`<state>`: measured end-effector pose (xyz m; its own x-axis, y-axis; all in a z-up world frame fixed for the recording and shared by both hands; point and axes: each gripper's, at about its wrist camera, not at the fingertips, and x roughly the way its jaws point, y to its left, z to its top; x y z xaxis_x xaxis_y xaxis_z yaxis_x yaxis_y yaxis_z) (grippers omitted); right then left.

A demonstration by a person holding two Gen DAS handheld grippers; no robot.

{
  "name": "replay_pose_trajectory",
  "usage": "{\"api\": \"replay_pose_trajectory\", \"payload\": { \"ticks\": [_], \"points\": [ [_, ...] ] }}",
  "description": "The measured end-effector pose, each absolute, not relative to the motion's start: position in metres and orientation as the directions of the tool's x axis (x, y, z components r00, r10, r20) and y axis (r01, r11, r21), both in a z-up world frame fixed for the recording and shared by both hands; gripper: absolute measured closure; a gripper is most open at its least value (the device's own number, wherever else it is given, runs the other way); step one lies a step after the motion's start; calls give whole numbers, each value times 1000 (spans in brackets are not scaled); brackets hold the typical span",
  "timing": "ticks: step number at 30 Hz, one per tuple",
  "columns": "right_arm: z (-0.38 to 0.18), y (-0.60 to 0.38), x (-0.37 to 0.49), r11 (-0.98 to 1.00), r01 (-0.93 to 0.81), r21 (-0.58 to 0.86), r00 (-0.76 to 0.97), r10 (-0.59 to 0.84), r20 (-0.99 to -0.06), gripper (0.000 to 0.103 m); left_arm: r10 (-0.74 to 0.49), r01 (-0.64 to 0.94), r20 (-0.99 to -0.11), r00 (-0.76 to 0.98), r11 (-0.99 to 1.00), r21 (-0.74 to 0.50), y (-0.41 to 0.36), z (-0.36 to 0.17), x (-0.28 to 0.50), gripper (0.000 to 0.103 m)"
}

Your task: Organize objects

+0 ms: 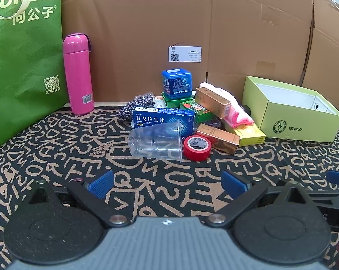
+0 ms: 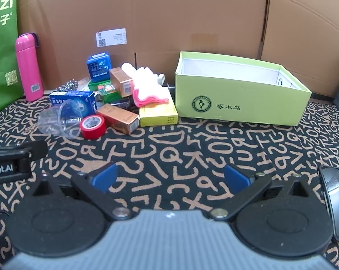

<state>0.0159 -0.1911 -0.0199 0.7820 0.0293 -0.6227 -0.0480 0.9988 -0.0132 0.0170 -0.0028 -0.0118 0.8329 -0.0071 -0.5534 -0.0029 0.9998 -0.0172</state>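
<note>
A pile of objects lies on the patterned mat: a clear plastic cup (image 1: 156, 142) on its side, a red tape roll (image 1: 197, 148), a blue medicine box (image 1: 162, 119), copper boxes (image 1: 218, 137), a yellow box (image 1: 248, 133), a pink-white cloth (image 1: 233, 110) and a blue cube box (image 1: 176, 83). An open light-green box (image 1: 291, 110) stands right of the pile and looks empty; it also shows in the right wrist view (image 2: 239, 103). My left gripper (image 1: 167, 183) is open and empty, short of the cup. My right gripper (image 2: 170, 177) is open and empty over bare mat.
A pink bottle (image 1: 78, 74) and a green tote bag (image 1: 23, 56) stand at the left. A cardboard wall (image 1: 192, 22) closes the back. A dark device (image 2: 336, 202) lies at the right edge of the right wrist view. The left gripper's body (image 2: 12, 159) shows at its left.
</note>
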Motion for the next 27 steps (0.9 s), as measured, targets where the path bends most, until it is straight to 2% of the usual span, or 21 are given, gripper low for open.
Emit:
{"api": "replay_pose_trajectory", "payload": {
  "ticks": [27],
  "points": [
    [-36, -193, 42, 998, -58, 6, 750, 48, -659, 0, -23, 15, -593, 805, 1000, -18, -8, -19, 44, 0]
  ]
}}
